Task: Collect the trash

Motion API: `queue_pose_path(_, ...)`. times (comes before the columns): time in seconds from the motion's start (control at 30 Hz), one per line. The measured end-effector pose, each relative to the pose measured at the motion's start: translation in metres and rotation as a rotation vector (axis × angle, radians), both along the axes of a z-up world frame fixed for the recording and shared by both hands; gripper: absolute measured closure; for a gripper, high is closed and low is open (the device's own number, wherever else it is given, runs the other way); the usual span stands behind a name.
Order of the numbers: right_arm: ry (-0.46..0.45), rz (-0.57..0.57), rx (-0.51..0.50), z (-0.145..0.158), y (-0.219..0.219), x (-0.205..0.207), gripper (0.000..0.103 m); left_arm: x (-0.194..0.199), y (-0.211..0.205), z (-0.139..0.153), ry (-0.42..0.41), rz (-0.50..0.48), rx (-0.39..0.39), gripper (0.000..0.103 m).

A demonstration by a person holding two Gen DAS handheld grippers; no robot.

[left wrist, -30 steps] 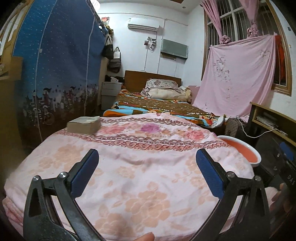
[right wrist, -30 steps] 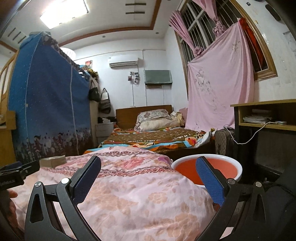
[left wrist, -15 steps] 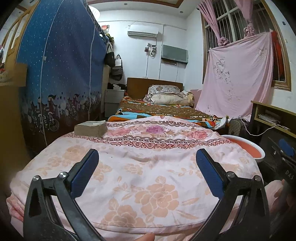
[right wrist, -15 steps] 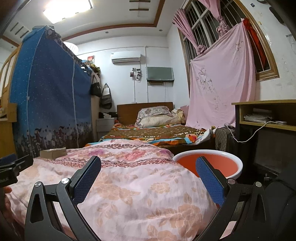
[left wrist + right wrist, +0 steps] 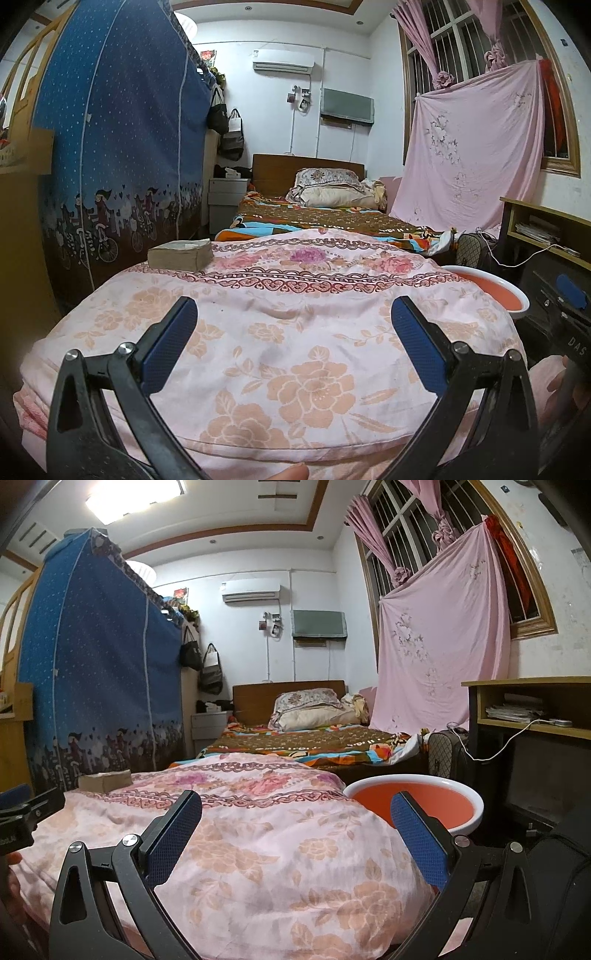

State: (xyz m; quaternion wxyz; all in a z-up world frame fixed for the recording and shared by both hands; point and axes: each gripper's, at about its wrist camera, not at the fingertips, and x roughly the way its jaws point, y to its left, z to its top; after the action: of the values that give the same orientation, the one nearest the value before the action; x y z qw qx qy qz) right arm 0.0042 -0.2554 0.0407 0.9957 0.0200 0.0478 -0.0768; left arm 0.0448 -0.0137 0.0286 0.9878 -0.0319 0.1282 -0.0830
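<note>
Trash shows nowhere plainly; only a tan block (image 5: 181, 254) sits at the quilt's (image 5: 295, 332) far left corner. Your left gripper (image 5: 293, 343) and right gripper (image 5: 295, 827) hang spread and empty. Reach low and you may snag fabric, or knock the basin (image 5: 476, 805) at its right edge.

Open quilt (image 5: 295, 332) ahead toward 12 o'clock; brown block (image 5: 181, 254) at 11 o'clock, basin (image 5: 417, 805) crowding 2 o'clock.
</note>
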Motion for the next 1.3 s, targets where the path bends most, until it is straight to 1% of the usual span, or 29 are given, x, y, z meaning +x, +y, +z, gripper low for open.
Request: queue_pose_path(1.3,0.006,0.001,0.0,-0.0005,0.0,0.0012,0.0,-0.0003,-0.002,0.0015,-0.003,0.0,0.009,0.011)
